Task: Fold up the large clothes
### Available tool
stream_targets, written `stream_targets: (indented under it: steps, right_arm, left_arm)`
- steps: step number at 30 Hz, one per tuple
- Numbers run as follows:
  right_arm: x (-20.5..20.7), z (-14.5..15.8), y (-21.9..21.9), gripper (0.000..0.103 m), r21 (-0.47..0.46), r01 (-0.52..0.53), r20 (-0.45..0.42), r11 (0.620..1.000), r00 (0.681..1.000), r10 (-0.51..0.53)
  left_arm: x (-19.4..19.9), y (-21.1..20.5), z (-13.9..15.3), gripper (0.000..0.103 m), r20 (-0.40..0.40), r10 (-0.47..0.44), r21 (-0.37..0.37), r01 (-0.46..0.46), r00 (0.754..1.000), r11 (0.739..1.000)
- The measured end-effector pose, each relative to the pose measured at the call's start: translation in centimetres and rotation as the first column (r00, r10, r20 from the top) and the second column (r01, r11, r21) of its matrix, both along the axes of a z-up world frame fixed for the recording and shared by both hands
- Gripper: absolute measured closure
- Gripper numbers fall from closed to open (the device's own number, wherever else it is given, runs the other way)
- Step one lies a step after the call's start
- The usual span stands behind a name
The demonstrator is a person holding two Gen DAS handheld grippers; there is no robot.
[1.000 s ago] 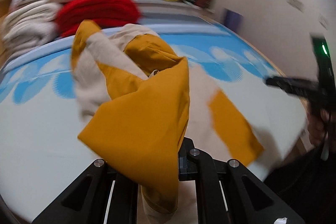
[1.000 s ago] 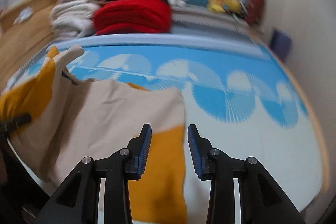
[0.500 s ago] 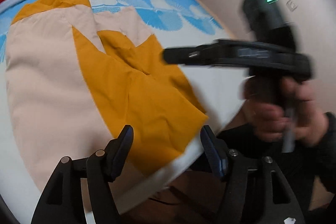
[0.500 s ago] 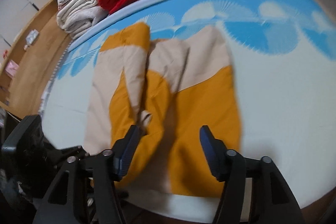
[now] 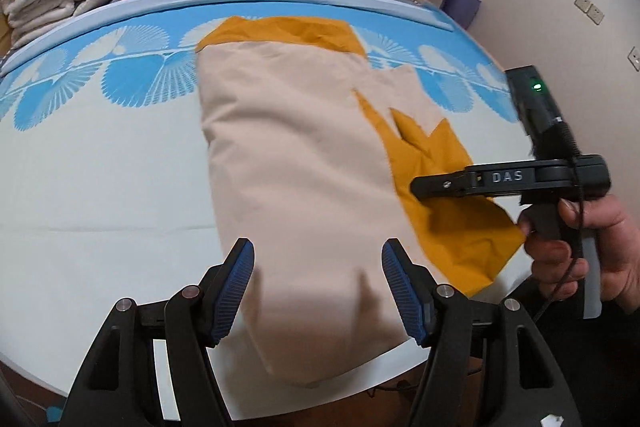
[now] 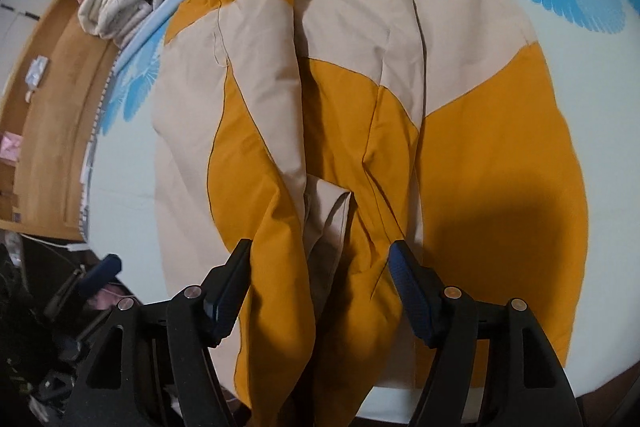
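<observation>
While the garment (image 5: 296, 163) lies spread on the bed (image 5: 100, 179), beige and mustard panels partly overlapped and its near hem hanging over the bed's edge, we hold both grippers above it. Our left gripper (image 5: 318, 287) stands wide apart over the beige panel and grips nothing. Our right gripper (image 6: 320, 287) has its jaws opening; bunched mustard folds lie between them, but the pads do not press the cloth. In the left view we see the right tool from the side, carried in a hand (image 5: 592, 251) over the mustard corner. We judge three risks. The ridges along the middle (image 6: 360, 147) may be trapped in the next fold and leave it lumpy. A pinch on these stacked folds may lift several layers, or only one, and skew the fold line. The overhanging hem may drag the garment off the edge once one side is lifted.
</observation>
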State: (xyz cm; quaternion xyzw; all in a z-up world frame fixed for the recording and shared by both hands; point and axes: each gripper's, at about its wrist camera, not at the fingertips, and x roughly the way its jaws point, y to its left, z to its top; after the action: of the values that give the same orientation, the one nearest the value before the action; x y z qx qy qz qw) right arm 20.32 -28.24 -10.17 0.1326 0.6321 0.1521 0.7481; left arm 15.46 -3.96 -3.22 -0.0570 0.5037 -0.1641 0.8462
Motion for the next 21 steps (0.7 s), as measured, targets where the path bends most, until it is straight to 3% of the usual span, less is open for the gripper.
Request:
stream_targets:
  steps: [2,4,5,6,8,10,12,13,14,17,21]
  right_arm:
    - [-0.2,0.5,0.4,0.042,-0.029,-0.011,0.028,1.000,1.000,0.012]
    - [-0.4,1.1,1.0,0.065,-0.026,-0.030,0.056,0.999,0.998,0.032]
    - [-0.5,1.6,1.2,0.093,-0.010,-0.044,0.066,0.999,0.997,0.045]
    - [-0.6,2.3,1.5,0.096,-0.003,-0.061,0.088,0.998,0.994,0.061]
    - [-1.0,4.3,2.1,0.098,-0.016,-0.107,0.170,0.994,0.980,0.108]
    - [-1.9,7.9,1.7,0.099,0.074,-0.131,0.301,0.989,0.948,0.103]
    - [-3.5,12.4,0.3,0.099,0.172,-0.166,0.465,0.971,0.883,0.069]
    - [-4.3,14.0,-0.5,0.099,0.175,-0.168,0.521,0.970,0.852,0.054]
    - [-4.7,14.5,-1.4,0.099,0.172,-0.147,0.538,0.974,0.842,0.033]
    - [-4.3,13.0,-5.8,0.099,0.136,0.012,0.472,0.991,0.878,-0.075]
    - [-2.7,7.4,-9.0,0.099,-0.083,0.154,0.289,0.985,0.949,-0.124]
  left_arm:
    - [0.1,0.7,0.0,0.041,-0.003,0.001,0.006,-0.001,1.000,1.000]
    - [0.1,0.4,-0.1,0.041,-0.002,0.000,0.007,0.000,1.000,1.000]
    - [0.1,0.4,0.0,0.041,-0.001,0.002,0.008,-0.002,1.000,1.000]
    - [-0.2,1.0,0.1,0.041,0.002,0.006,0.008,-0.006,1.000,1.000]
    - [0.1,1.1,0.0,0.042,0.009,0.021,0.011,-0.021,1.000,1.000]
    - [0.3,1.4,0.3,0.043,0.022,0.055,-0.003,-0.055,0.998,0.998]
    - [0.5,1.8,0.7,0.043,0.036,0.087,-0.030,-0.086,0.996,0.996]
    - [0.7,2.0,0.9,0.043,0.042,0.103,-0.052,-0.101,0.994,0.994]
    - [0.9,2.1,1.0,0.043,0.043,0.111,-0.067,-0.108,0.993,0.992]
    - [1.6,1.7,0.7,0.043,0.017,0.103,-0.114,-0.101,0.995,0.988]
    - [2.5,-1.0,-1.7,0.043,-0.093,0.004,-0.120,-0.016,0.996,0.993]
